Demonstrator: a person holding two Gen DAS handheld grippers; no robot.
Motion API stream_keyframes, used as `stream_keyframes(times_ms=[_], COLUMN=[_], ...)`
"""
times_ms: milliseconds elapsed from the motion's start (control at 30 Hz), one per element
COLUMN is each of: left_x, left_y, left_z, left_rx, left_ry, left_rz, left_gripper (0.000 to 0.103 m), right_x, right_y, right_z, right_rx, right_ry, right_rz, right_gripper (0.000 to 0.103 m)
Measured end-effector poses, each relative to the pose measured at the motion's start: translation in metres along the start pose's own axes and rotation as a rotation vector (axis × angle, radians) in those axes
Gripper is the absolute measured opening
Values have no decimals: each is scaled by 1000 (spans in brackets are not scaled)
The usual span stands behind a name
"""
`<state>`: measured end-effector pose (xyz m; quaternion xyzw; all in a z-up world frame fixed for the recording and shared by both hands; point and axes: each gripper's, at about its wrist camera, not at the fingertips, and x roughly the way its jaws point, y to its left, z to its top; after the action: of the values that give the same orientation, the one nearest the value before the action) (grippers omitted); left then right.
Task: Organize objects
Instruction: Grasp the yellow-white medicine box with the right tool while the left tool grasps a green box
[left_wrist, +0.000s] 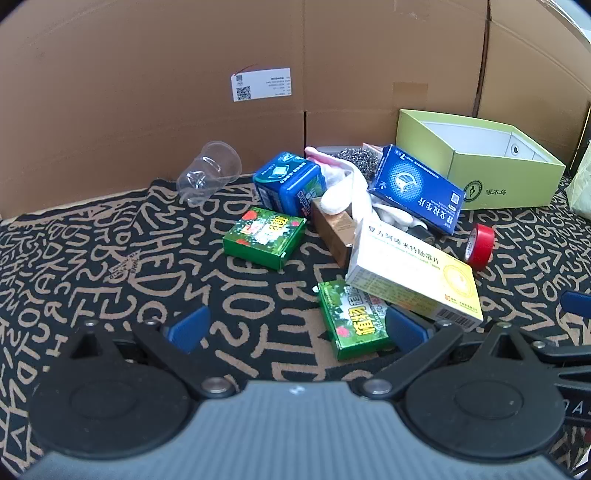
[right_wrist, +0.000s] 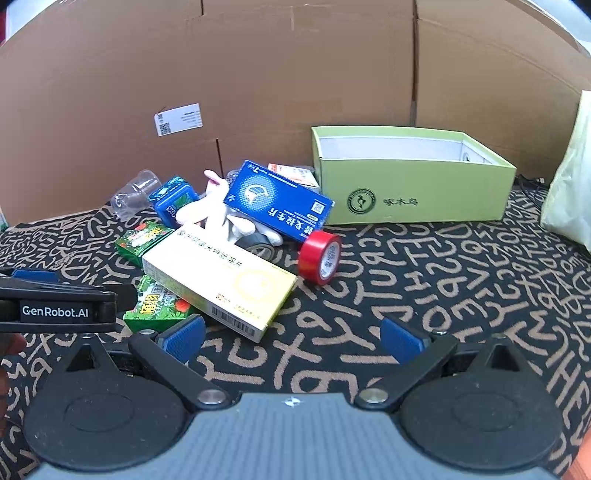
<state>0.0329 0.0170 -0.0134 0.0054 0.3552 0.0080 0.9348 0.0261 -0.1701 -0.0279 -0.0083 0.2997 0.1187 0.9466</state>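
Note:
A pile of objects lies on the patterned mat: a yellow-white medicine box (left_wrist: 413, 275) (right_wrist: 218, 284), two green boxes (left_wrist: 264, 236) (left_wrist: 352, 319), a blue flat box (left_wrist: 417, 188) (right_wrist: 279, 205), a blue tin (left_wrist: 290, 182) (right_wrist: 173, 199), a white plush toy (left_wrist: 341, 184) (right_wrist: 218, 210), a red tape roll (left_wrist: 480, 245) (right_wrist: 320, 256) and a clear plastic cup (left_wrist: 208, 171) (right_wrist: 135, 194). An open green box (left_wrist: 480, 162) (right_wrist: 410, 177) stands at the back right. My left gripper (left_wrist: 295, 328) is open and empty, just before the near green box. My right gripper (right_wrist: 291, 338) is open and empty over the mat.
A cardboard wall (left_wrist: 147, 92) (right_wrist: 295, 74) closes the back. A pale bag (right_wrist: 569, 181) stands at the far right. The left gripper's body (right_wrist: 55, 308) shows at the left edge of the right wrist view. A brown box (left_wrist: 332, 230) and a steel scourer (left_wrist: 354, 155) lie in the pile.

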Motion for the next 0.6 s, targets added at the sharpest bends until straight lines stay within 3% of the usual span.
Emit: stream_keyframes(times_ms=[600], left_x=[21], left_y=[6], left_z=[5], left_rx=[-7], left_ry=[47], left_rz=[7], left_gripper=[103], right_x=[20], right_y=[6], right_z=[8], right_rx=[-83], right_ry=[14], right_rz=[13], right_gripper=[103])
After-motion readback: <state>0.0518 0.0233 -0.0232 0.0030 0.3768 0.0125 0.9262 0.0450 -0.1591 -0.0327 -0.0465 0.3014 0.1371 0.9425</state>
